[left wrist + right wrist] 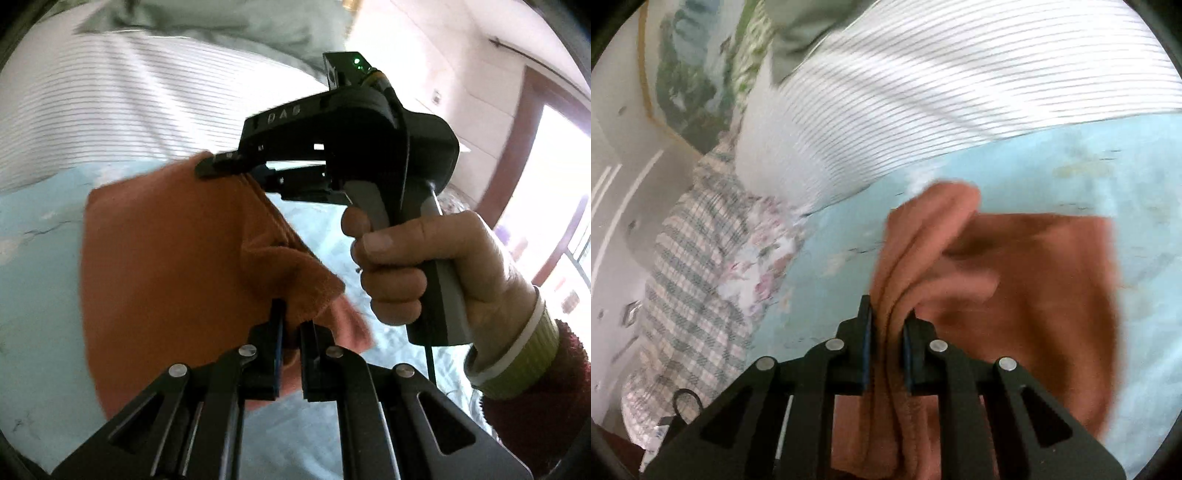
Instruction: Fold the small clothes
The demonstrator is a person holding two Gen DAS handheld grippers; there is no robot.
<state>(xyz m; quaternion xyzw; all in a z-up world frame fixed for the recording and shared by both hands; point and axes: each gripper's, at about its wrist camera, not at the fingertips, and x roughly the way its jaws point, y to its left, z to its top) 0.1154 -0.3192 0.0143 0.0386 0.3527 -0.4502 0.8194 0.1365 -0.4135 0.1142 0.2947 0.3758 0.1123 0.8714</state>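
Note:
An orange-brown cloth [166,240] hangs lifted over a light blue bed sheet [37,229]. My left gripper [291,332] is shut on one corner of it, the fabric pinched between its pads. In the left wrist view my right gripper [236,170], held by a person's hand [424,258], clamps the cloth's upper edge. The right wrist view shows that gripper [888,325] shut on a bunched fold of the cloth [1034,288], which spreads away to the right above the sheet [1071,166]. The left gripper is out of sight in the right wrist view.
A white quilt with thin stripes [942,92] lies across the bed behind the cloth. A plaid and floral blanket [687,280] hangs at the bed's left edge, with a framed painting [687,74] on the wall. A bright window [554,192] is at right.

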